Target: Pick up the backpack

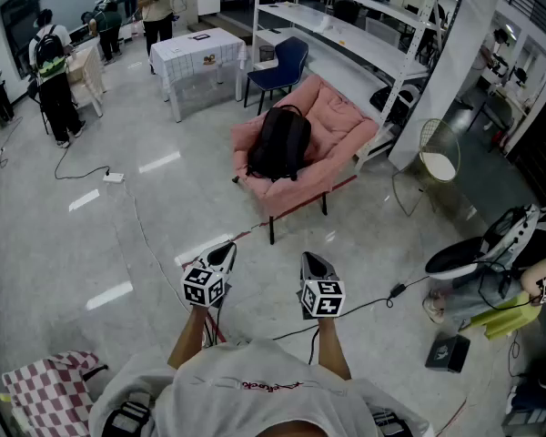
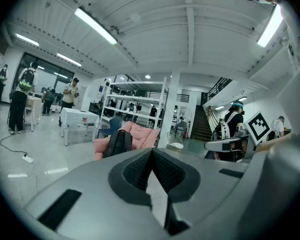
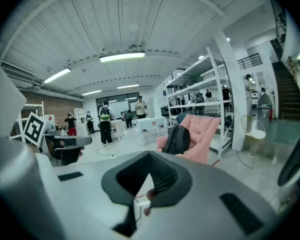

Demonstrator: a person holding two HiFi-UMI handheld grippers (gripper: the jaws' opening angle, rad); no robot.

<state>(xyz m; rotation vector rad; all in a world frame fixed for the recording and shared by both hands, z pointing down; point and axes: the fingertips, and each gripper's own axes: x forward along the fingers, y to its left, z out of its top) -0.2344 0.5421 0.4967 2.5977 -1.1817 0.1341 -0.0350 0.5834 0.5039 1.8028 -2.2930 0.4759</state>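
Observation:
A black backpack (image 1: 279, 143) stands upright on a pink lounge chair (image 1: 332, 116) some way ahead of me. It also shows in the left gripper view, backpack (image 2: 118, 143), and in the right gripper view, backpack (image 3: 177, 139). My left gripper (image 1: 225, 252) and right gripper (image 1: 310, 260) are held side by side close to my body, well short of the chair. Both are shut with nothing between the jaws. In the gripper views, the left gripper (image 2: 151, 154) and the right gripper (image 3: 150, 158) point toward the chair.
A white table (image 1: 197, 55) and a blue chair (image 1: 282, 63) stand behind the pink chair. White shelving (image 1: 364, 25) runs along the right. A wire chair (image 1: 434, 157) and a scooter (image 1: 491, 244) are at right. Cables (image 1: 382, 297) cross the floor. People stand far left.

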